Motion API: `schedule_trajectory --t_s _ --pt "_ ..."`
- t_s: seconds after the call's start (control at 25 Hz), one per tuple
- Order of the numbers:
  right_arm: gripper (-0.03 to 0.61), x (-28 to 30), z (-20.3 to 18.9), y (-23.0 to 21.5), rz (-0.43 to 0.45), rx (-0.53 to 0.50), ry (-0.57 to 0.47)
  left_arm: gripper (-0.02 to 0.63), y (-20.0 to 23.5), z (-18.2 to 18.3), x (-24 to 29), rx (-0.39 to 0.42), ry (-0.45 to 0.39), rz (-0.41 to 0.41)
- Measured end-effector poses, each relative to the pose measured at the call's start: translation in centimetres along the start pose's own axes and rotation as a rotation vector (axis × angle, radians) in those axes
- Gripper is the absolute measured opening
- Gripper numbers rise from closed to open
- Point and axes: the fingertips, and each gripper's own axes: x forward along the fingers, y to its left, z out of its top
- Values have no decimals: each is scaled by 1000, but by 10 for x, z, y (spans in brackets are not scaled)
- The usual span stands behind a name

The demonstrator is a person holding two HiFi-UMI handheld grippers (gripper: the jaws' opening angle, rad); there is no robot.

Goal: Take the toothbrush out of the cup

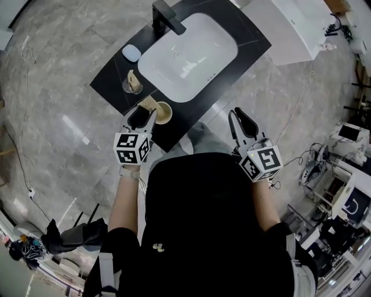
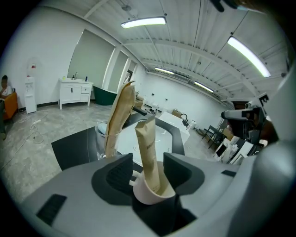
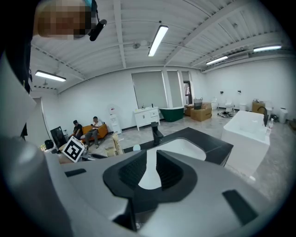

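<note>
Left gripper [image 2: 147, 172] wide open just beside the sink [image 1: 186, 55], white cup [image 2: 149, 194] between its jaws, unpressed, wrapped toothbrush [image 2: 149, 146] upright inside, right gripper [image 3: 151, 169] almost closed, empty, before the sink.

Over the basin [image 1: 191, 52] there's open room; the glass [image 1: 132, 86] stands close beyond the cup [image 1: 168, 114], and the tap [image 1: 165, 16] blocks the far edge

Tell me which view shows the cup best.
Left gripper view: the cup sits close up between the open jaws, with the wrapped toothbrush inside. Head view shows it small, from above. In the right gripper view I cannot make it out.
</note>
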Motion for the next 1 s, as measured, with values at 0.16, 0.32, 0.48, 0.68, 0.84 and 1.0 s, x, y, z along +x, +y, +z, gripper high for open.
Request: schedule_trajectory --t_s 0.16,0.32,0.48,0.68,0.84,1.0 --pt "60 -10 -8 -9 -41 22 8 204 1 -2 10 14 22 -11" --pt "60 -18 -12 -15 -59 37 6 201 0 0 16 24 23 -14" --pt "60 -19 -11 -20 -66 37 5 102 -2 3 18 35 18 -7" --pt "60 -19 -13 -25 -62 36 7 78 -5 3 19 32 11 -2" --pt "60 -21 -11 -29 -60 34 8 66 -7 3 17 32 8 7" --pt "60 -21 -8 -31 -50 28 5 58 -7 4 16 24 6 17"
